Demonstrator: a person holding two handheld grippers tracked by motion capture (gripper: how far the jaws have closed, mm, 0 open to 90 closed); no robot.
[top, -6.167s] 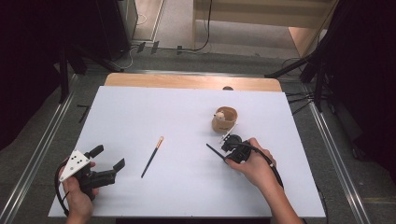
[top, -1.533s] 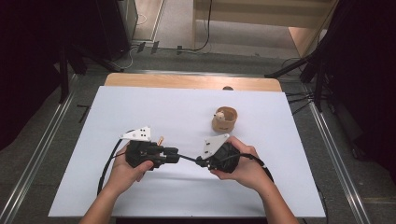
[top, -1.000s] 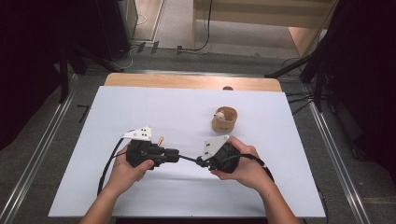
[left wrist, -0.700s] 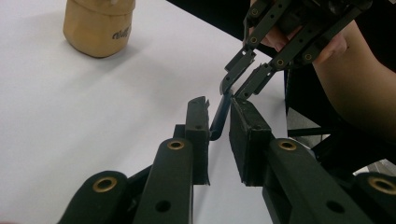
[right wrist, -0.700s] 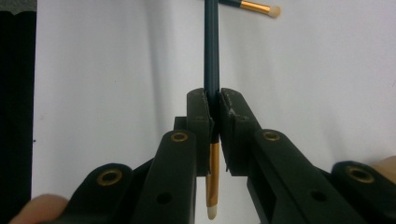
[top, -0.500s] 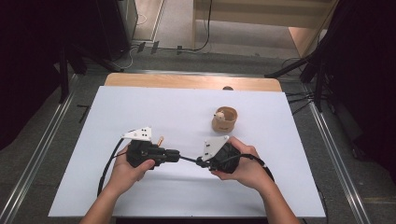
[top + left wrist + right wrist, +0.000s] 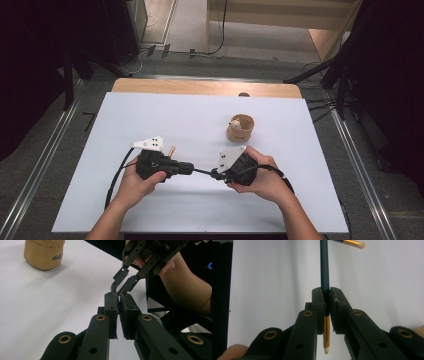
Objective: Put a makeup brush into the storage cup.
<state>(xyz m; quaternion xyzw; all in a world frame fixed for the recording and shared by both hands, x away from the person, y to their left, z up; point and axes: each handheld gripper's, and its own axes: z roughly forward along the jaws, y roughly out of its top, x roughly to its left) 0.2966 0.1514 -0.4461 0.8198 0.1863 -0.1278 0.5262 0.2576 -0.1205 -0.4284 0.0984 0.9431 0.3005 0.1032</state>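
The right gripper (image 7: 325, 291) has its jaws shut tight on a thin dark stick (image 7: 324, 265). The gold band and pale tip of the stick come out behind the pads, and the long dark part goes forward. The left gripper (image 7: 118, 296) is also closed down to a narrow slit on the other part of the same stick. In the high view the stick (image 7: 202, 171) makes a short bridge between the two grippers, above the white table (image 7: 300, 200).

The danger I see is that two hard grips share one thin thing. If the hands pull apart or turn against each other, the stick can slide through the pads or bend and crack. If one gripper opens before the other has firm hold, the free end may swing down.

A second stick (image 7: 352, 243) lies on the table near the left gripper and could be pushed away. The wooden cup (image 7: 241, 129) stands beyond the right hand (image 7: 262, 180), close enough to be knocked over by a careless move.
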